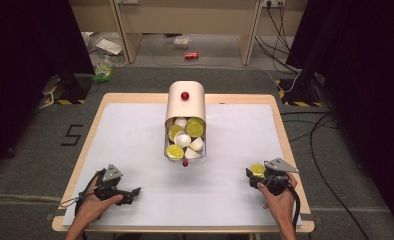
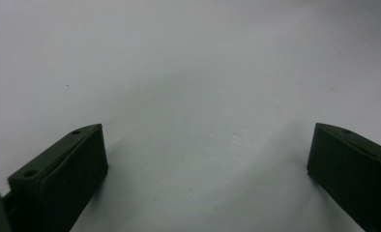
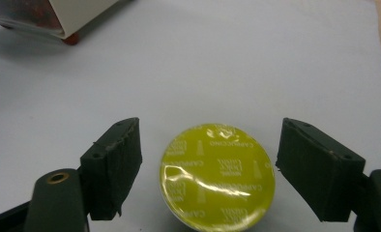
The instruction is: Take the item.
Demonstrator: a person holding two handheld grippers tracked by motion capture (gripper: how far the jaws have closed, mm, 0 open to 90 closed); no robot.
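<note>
Resting between my spread right gripper (image 3: pixel 208 164) jaws, untouched, the yellow capsule (image 3: pixel 217 176) sits near the table's right edge (image 1: pixel 288 145); my left gripper (image 2: pixel 205 159) is spread too.

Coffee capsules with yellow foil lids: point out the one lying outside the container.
The yellow-lidded coffee capsule on the white table sheet between the right hand-held gripper jaws, untouched; the others sit inside the tipped cream metal container.

A red can (image 1: pixel 191 55) lies on the floor at top centre, cables (image 1: pixel 277 30) trail at upper right, and a taped 5 (image 1: pixel 71 135) marks the carpet at left.
</note>
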